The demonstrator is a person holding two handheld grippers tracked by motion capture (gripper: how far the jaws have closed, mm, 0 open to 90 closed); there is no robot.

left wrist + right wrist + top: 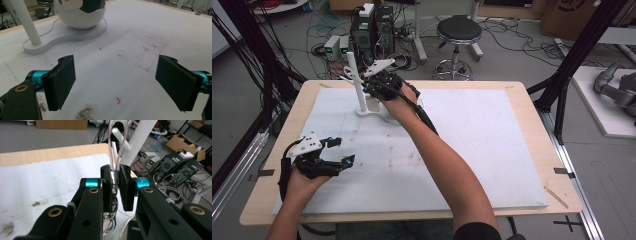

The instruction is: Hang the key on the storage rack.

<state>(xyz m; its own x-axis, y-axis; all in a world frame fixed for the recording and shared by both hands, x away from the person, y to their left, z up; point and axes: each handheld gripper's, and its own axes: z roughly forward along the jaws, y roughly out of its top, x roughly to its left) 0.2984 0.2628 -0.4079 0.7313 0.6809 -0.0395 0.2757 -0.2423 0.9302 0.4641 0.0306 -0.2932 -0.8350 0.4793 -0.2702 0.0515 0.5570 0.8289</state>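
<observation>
A white foam mat (472, 150) is covering the wooden table (532, 107), and near its far left a white stand (362, 102) with a tall post and side pegs is sitting on a rounded base. The right gripper (115, 185) is reaching up to that post, its jaws pinching a small shiny clasp strung on thin looped cords (117, 142). The left gripper (116, 82) is resting near the mat's left edge, jaws spread wide and holding nothing.

white bowl (80, 17): cut off by top edge, contents unclear
thin wires (117, 142): lower ends hidden between pads of right hand-held gripper (115, 187)
white post (25, 21): top cropped
</observation>
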